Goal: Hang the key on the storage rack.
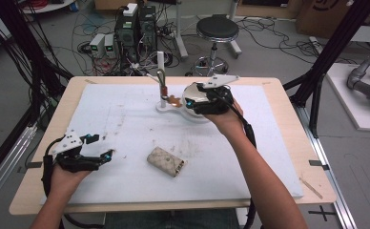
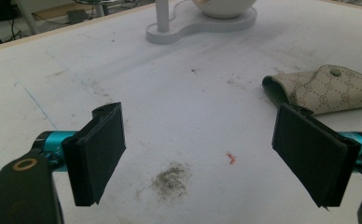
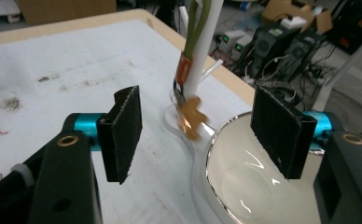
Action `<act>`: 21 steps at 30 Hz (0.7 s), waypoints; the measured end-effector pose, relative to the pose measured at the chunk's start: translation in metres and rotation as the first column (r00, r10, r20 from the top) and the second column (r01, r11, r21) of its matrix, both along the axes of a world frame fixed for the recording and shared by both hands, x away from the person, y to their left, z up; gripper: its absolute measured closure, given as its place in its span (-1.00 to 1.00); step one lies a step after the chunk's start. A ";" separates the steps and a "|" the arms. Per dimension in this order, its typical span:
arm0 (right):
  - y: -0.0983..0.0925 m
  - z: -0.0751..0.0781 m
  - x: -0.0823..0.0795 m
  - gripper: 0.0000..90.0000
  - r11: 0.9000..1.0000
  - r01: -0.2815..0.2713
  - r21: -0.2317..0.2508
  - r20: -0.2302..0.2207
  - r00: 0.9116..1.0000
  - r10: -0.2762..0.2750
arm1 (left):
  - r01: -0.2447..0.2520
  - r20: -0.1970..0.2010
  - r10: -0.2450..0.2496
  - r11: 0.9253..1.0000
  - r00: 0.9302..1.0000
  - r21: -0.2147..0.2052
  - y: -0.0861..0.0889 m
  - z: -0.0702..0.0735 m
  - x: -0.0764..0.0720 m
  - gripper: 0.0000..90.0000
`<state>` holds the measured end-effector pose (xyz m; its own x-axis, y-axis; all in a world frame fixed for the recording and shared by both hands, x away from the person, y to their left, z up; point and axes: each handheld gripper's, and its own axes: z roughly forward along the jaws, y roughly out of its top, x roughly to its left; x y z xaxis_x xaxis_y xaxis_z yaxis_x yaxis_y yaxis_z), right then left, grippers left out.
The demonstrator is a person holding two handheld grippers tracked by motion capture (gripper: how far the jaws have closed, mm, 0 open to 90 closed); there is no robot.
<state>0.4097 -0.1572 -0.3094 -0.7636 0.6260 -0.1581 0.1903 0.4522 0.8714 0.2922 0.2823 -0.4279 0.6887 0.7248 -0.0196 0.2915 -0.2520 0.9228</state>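
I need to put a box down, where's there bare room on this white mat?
Free: the mat's left half between the left gripper and the white stand, and the near right corner beyond the patterned pouch. Crowded: far centre, where the right gripper hovers by the bowl.

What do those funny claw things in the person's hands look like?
Each hand holds a black gripper: the left gripper and the right gripper. Both have two flat black padded jaws on shiny turquoise-blue stubs, a pale grey three-cornered plate on top, and a black cable trailing back along the arm. The forearms are bare, no sleeves.
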 end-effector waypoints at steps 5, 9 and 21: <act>-0.021 -0.006 -0.013 -0.26 0.999 0.012 0.039 0.004 1.000 -0.012 | -0.005 0.003 0.005 1.000 1.000 0.000 0.000 0.000 0.000 -0.62; -0.048 -0.018 -0.028 -0.31 0.997 0.033 0.070 -0.005 0.999 -0.033 | -0.006 0.001 0.006 1.000 1.000 -0.002 0.000 0.000 0.000 -0.62; -0.093 -0.050 -0.061 -0.37 0.990 0.089 0.113 -0.012 0.996 -0.088 | -0.004 0.005 0.004 1.000 1.000 0.001 0.000 0.000 0.001 -0.62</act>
